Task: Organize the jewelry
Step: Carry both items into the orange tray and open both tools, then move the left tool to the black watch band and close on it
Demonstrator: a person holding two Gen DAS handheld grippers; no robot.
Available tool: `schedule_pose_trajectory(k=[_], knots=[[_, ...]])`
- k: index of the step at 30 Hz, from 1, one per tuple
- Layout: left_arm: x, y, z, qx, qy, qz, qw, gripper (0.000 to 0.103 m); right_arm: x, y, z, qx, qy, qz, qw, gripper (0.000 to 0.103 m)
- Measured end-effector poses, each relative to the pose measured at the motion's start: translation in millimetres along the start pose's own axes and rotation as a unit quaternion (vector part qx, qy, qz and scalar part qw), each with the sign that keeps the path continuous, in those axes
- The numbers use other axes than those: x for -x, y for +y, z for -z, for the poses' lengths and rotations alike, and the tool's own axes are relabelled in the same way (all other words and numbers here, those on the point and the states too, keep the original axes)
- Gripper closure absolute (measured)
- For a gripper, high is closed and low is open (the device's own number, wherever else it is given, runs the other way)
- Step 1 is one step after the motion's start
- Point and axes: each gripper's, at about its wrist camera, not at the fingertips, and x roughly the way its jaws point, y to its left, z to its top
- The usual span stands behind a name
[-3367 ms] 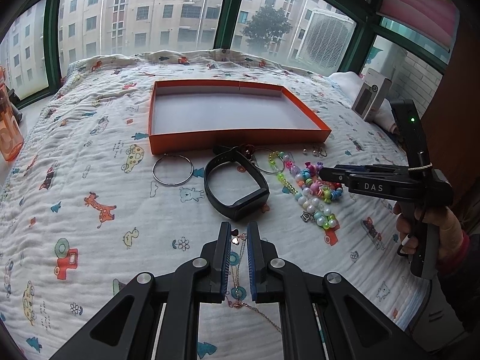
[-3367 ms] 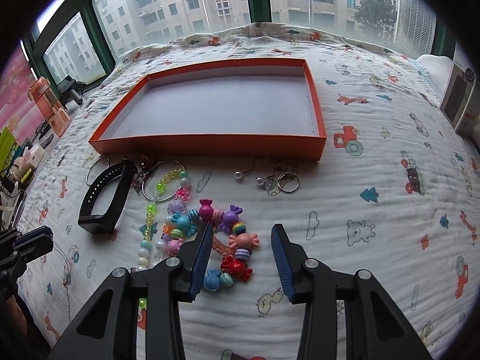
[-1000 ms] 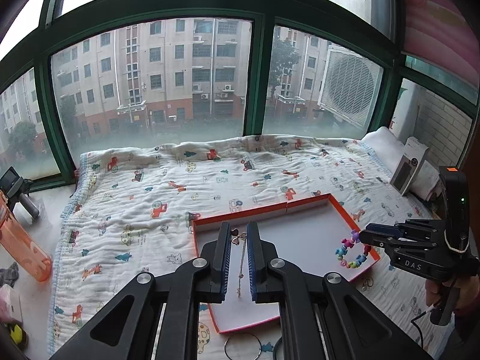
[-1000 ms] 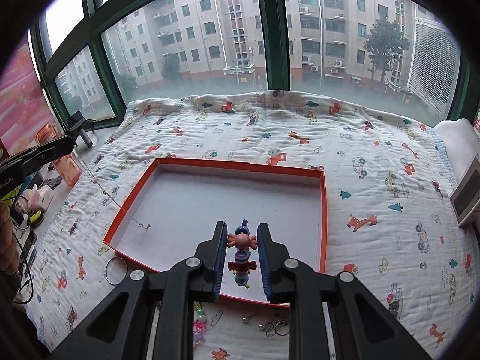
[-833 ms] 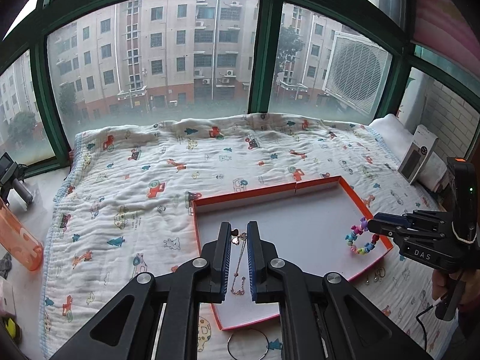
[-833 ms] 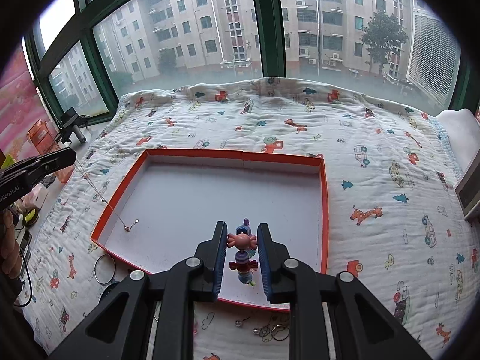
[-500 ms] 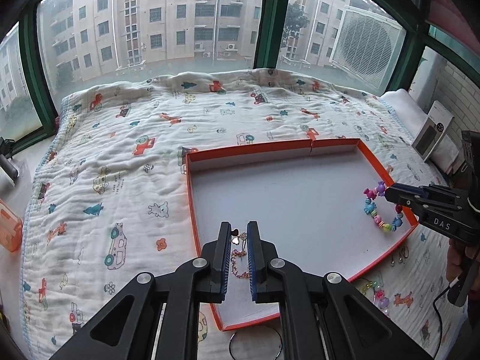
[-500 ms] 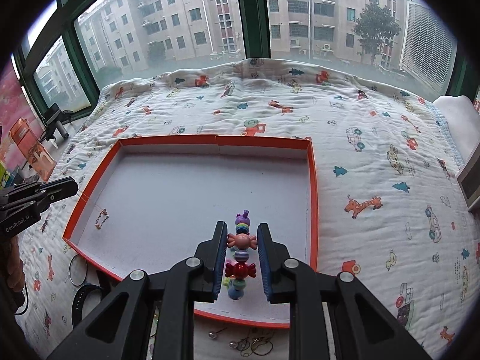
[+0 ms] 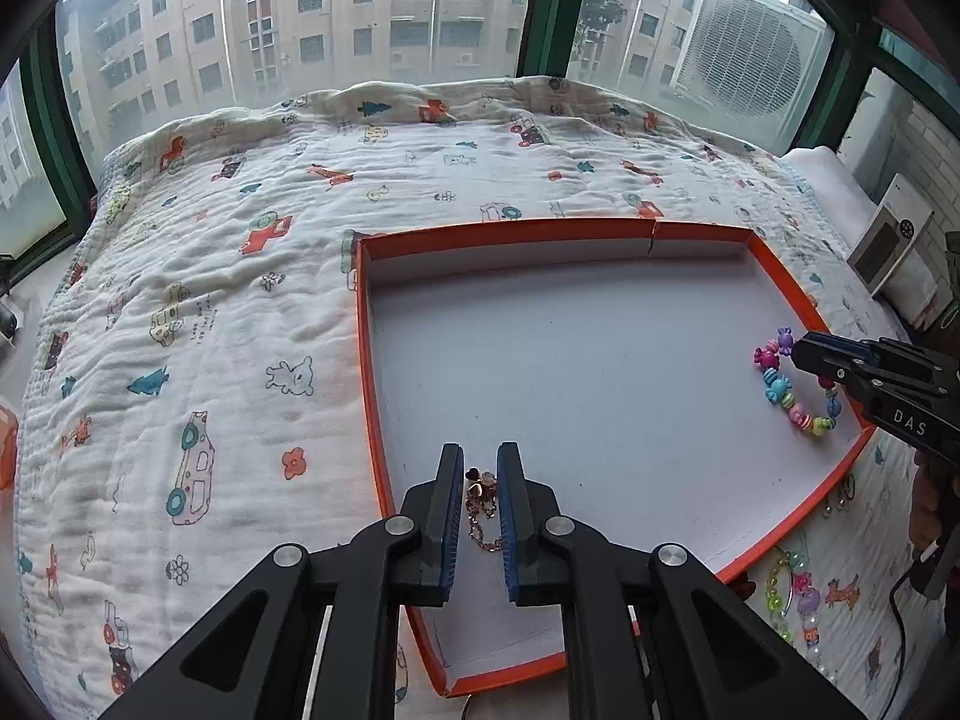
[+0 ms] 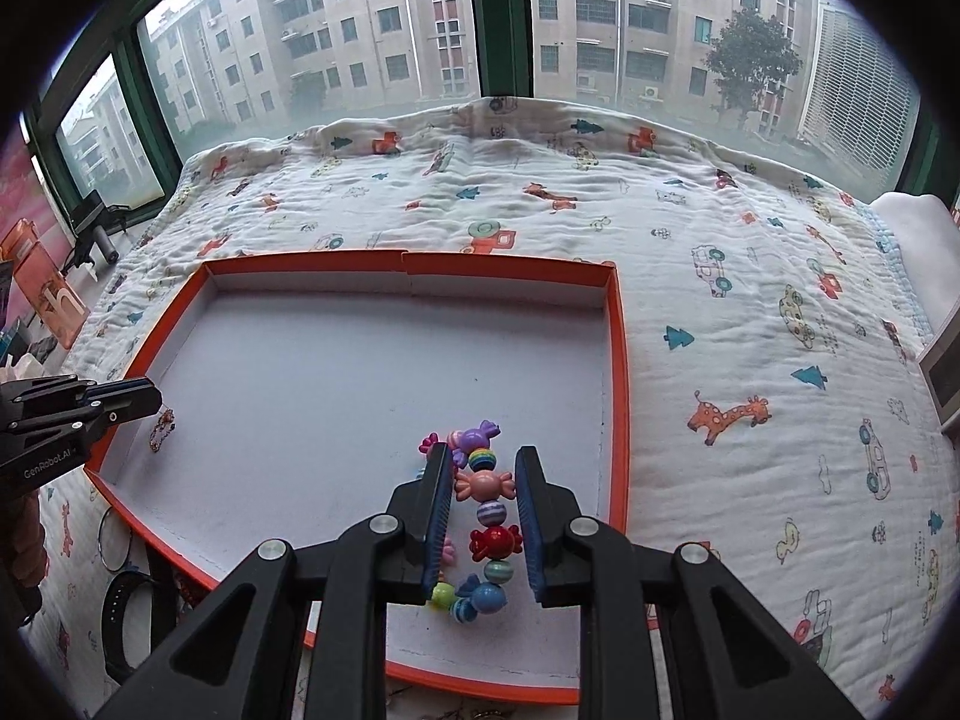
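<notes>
Both hand-held grippers have come down over the orange tray (image 9: 360,360) since the earlier frames, when they held their loads well above the bed; the loads now rest on the tray floor.

Left side: the left hand-held gripper (image 9: 478,516) sits just inside the tray's left wall. Its jaws stand slightly apart, with the rose-gold chain (image 9: 482,510) lying between them. The chain is piled on the tray floor; whether the pads touch it cannot be told. In the right wrist view the same chain (image 10: 161,429) lies by the left wall, at the tip of that gripper.

Right side: the right hand-held gripper (image 10: 480,516) is near the tray's right wall (image 10: 618,396). Its jaws bracket the candy-bead bracelet (image 10: 483,486), and a bead appears to touch both pads, so the grip looks light or just released. The bracelet lies on the tray floor.

Outside the tray, on the patterned blanket (image 9: 210,300), remain a metal hoop (image 10: 113,537), a black wristband (image 10: 123,618) and a pastel bead strand (image 9: 792,594).

Step in hand: depositing the first two pieces. Judged next move: open both pairs of jaws fully, lift straight up so neither piece snags, then fetch the remaining items in front of the tray.
</notes>
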Motion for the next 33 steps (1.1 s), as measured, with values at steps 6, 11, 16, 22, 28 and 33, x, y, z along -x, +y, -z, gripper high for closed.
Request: schedule_pose_trajectory(k=[6,11,16,22,28,33], knots=[[-1.0,-2.6,-1.1,0.000,-0.002,0.005,1.0000,0.067,1.2,-0.3,-1.3,-0.001,-0.004,0.004,1.000,0.063],[11.1,-7.3,-0.6,-0.006,-0.010,-0.004,0.9999,0.067,14.2,1.7,-3.2,0.003,-0.014,0.003,1.000,0.059],[42.0,-10.6,5.8,0.003,-0.023,0.000,0.9997,0.067,39.9,8.0,-1.8,0.003,-0.035,0.000,0.999,0.055],[86.9,-32.7,30.3,0.003,-0.036,0.000,0.9994,0.037,69.0,15.9,11.5,-0.002,-0.050,-0.007,0.999,0.047],[115.9,-61.1,68.4,0.009,-0.032,0.005,0.9995,0.035,91.9,20.5,35.6,-0.002,-0.054,0.008,0.999,0.043],[111.6,-80.6,102.1,0.028,-0.002,0.005,0.9996,0.034,106.8,18.6,61.2,-0.014,-0.049,0.009,0.999,0.042]])
